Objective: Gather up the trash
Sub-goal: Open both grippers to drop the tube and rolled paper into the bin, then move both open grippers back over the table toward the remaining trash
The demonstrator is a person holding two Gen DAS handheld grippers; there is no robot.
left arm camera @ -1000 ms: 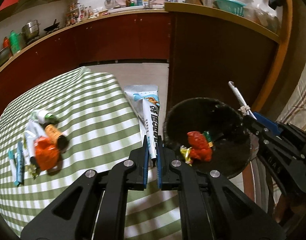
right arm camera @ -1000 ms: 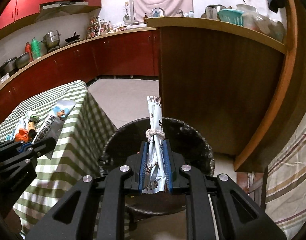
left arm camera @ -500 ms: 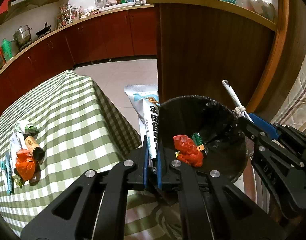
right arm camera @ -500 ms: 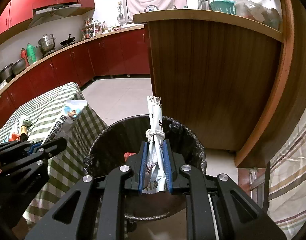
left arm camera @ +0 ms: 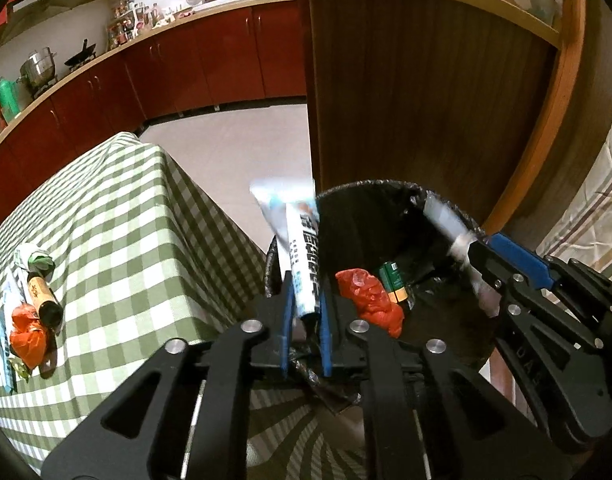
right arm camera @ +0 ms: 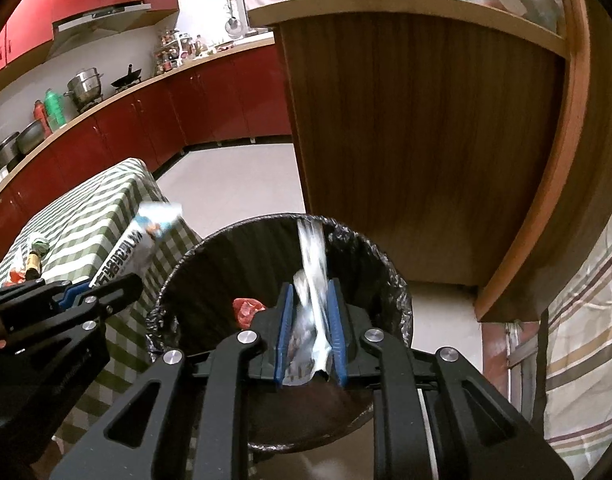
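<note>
A green-checked table [left arm camera: 118, 220] carries a red crumpled bag [left arm camera: 26, 338], a brown bottle [left arm camera: 44, 300] and wrappers [left arm camera: 4, 360] clustered at its left edge

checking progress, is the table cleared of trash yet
No, an orange wrapper and a small bottle lie on the table.

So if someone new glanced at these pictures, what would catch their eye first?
Both tools hang over the black-lined round trash bin: the left tool grips a white-and-blue printed wrapper, the right tool a knotted silvery wrapper. A crumpled red plastic bag already lies inside the bin.
</note>
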